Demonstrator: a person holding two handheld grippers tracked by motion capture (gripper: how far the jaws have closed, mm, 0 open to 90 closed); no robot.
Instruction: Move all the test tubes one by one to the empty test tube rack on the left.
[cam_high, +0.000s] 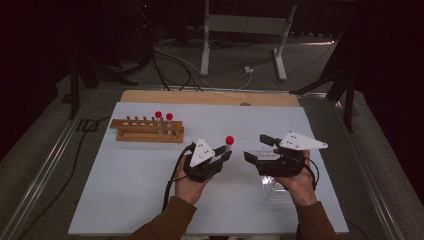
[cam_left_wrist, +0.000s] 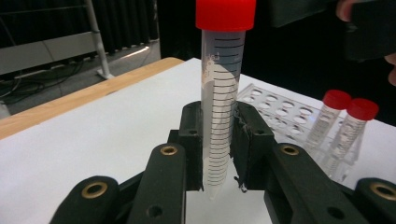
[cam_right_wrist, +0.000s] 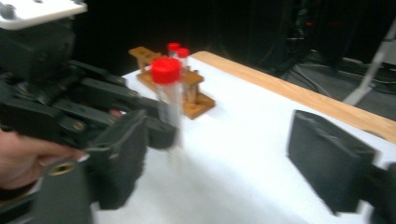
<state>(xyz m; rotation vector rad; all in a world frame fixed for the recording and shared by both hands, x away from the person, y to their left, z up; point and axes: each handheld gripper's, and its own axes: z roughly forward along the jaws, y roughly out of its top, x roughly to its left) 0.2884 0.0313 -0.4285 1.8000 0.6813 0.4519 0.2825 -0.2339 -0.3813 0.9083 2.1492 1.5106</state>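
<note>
The left gripper is closed on a tube with a red cap, holding it upright above the desk. The right gripper is open with nothing between its jaws, just beside the tube. The step looks like a handover to the left side. For doing it well, the left gripper should keep the tube vertical and grip it firmly while carrying it toward the wooden rack, where two tubes already stand.

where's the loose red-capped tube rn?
High view, centre: red-capped tube upright, clamped in the left tool, right of the wooden rack.
</note>
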